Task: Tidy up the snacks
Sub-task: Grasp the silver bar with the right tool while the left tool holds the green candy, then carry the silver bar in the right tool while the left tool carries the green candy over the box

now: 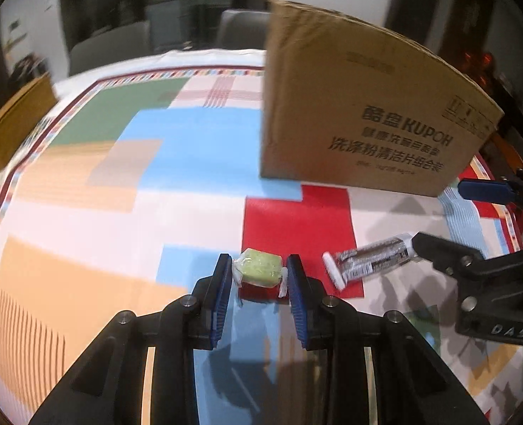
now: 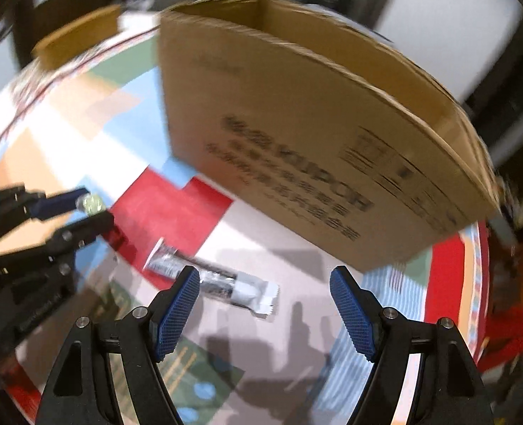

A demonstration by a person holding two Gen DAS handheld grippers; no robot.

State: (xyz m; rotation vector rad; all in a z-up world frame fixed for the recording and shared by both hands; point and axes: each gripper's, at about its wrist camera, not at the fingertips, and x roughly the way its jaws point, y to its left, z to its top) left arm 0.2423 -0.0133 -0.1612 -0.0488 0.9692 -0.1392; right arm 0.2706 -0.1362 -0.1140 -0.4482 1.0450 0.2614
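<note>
Our surface (image 1: 84, 212) wears a patchwork cloth; a cardboard box (image 1: 360, 113) stands on it. We see the left gripper (image 1: 259, 276) clenched endwise on a clear-wrapped green candy (image 1: 259, 268) (long axis spanning the fingers). The right gripper (image 2: 265, 304), tilted downward, gapes above a silver-black snack bar (image 2: 222, 283) lying diagonally.

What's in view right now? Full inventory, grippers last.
green wrapped snack: 1, pale green in clear wrap, between the left gripper's pads
dark snack bar: 1, black and silver wrapper, lying on the tablecloth
large cardboard box: 1, brown, open top, printed text, behind the snacks
small cardboard box: 1, brown, far table edge
tablecloth: 1, multicolour blocks, covers table
left gripper: black, blue pads, shut on the green snack
right gripper: black, blue pads, open above the bar
</note>
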